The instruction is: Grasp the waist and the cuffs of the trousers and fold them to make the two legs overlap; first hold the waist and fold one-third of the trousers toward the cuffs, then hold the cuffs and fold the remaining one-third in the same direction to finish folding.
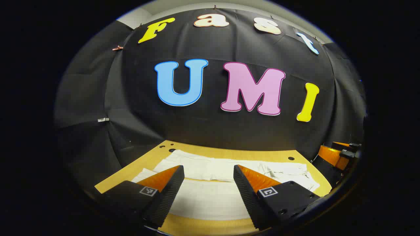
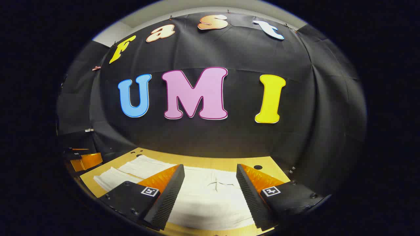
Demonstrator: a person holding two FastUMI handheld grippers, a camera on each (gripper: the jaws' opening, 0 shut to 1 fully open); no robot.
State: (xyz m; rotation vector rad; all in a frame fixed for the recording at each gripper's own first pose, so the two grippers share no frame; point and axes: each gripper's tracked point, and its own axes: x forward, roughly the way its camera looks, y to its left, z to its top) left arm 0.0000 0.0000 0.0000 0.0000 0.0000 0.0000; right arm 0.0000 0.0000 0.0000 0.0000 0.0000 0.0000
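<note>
The white trousers [image 1: 210,183] lie flat on the wooden table [image 1: 229,153], long axis across the lower frame, directly ahead of and below the left gripper [image 1: 208,188] and right gripper [image 2: 210,190], both spread apart and empty.

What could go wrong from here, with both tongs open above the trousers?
1. The white cloth trousers lie in two layers; tongs closing shallowly could pinch only the top layer, so the legs may not overlap squarely.
2. The left tongs and right tongs hang open over mid-fabric, not clearly at waist or cuffs; a grasp here could bunch the cloth.
3. The trousers reach near the edge of the light wooden table; dragging could pull them off.
</note>
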